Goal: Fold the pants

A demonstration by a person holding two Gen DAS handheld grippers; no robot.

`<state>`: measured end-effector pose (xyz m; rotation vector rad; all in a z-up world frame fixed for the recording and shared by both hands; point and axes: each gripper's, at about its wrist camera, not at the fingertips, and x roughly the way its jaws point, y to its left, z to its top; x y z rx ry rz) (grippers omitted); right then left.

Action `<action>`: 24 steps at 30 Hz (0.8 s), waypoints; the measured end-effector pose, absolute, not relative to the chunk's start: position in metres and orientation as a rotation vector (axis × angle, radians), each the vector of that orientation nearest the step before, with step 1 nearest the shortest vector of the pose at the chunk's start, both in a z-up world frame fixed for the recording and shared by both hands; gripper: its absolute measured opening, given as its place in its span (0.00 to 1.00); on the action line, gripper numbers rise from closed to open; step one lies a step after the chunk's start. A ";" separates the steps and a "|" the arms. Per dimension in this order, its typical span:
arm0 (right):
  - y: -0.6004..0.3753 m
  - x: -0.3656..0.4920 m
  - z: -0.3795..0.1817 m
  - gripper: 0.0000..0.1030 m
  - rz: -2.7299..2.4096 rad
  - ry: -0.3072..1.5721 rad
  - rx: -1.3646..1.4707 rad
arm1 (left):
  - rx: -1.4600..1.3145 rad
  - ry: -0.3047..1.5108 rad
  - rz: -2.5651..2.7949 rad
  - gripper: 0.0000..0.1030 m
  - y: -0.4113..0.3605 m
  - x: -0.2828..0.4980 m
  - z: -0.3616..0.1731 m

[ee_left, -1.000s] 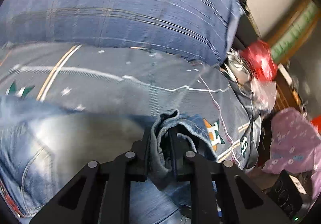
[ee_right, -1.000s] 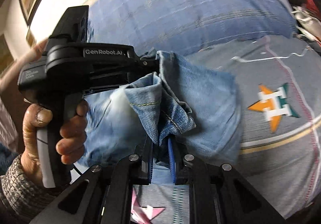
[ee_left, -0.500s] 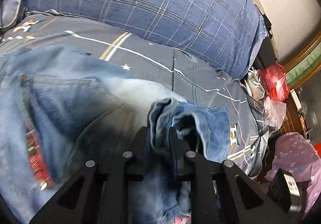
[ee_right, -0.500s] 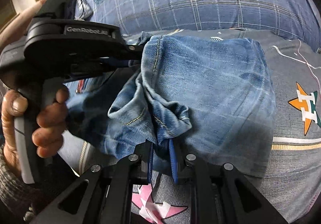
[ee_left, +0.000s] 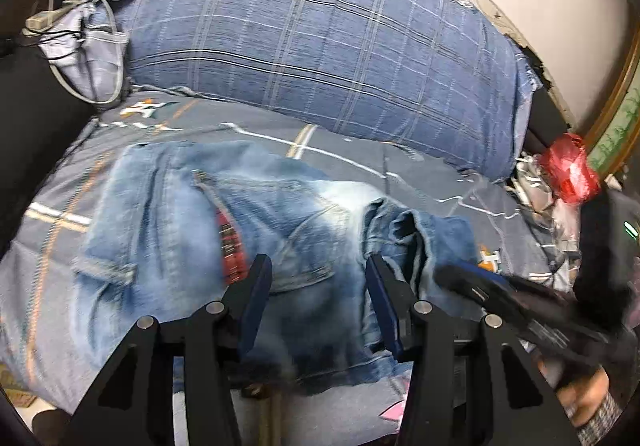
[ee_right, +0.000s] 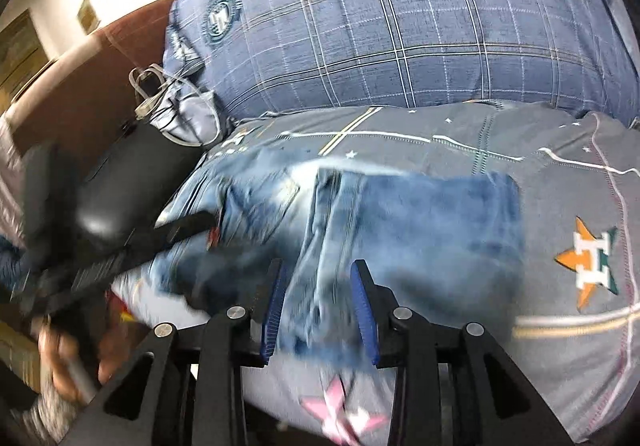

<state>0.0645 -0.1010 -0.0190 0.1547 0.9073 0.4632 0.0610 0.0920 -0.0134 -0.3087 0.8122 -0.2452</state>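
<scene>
As both claws open, jeans (ee_left: 224, 246) released

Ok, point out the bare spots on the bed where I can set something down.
Free: the grey bedspread right of the jeans, around the orange star logo, and the strip between the jeans and the plaid pillow. Crowded: the cable corner and the red bag clutter by the bed's edge.

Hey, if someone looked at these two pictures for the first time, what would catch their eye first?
Probably the faded blue jeans, folded over and lying across the grey star-print bedspread in the middle of both views. Behind them looms a big blue plaid pillow. In front, the left gripper and right gripper hover over the denim, jaws opening, gripping nothing.
</scene>
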 end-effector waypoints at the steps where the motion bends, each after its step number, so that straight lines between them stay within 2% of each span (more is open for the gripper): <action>1: -0.094 0.076 -0.028 0.35 0.450 0.924 0.151 | -0.307 0.813 -0.237 0.46 0.096 0.057 -0.014; 6: -0.076 0.125 -0.082 0.38 0.448 1.108 0.261 | -0.285 0.791 -0.180 0.47 0.113 0.037 -0.012; 7: -0.077 0.130 -0.087 0.38 0.447 1.100 0.300 | -0.281 0.784 -0.168 0.47 0.116 0.034 -0.011; 11: -0.076 0.122 -0.077 0.39 0.446 1.105 0.296 | -0.322 0.762 -0.151 0.49 0.130 0.029 -0.003; 15: -0.077 0.099 -0.049 0.40 0.462 1.020 0.264 | -0.349 0.732 -0.138 0.51 0.136 0.024 0.005; 20: -0.081 0.069 -0.023 0.51 0.469 0.936 0.227 | -0.342 0.721 -0.119 0.52 0.133 0.018 0.010; 24: -0.089 0.052 -0.034 0.56 0.455 0.951 0.250 | -0.330 0.719 -0.097 0.52 0.132 0.013 0.011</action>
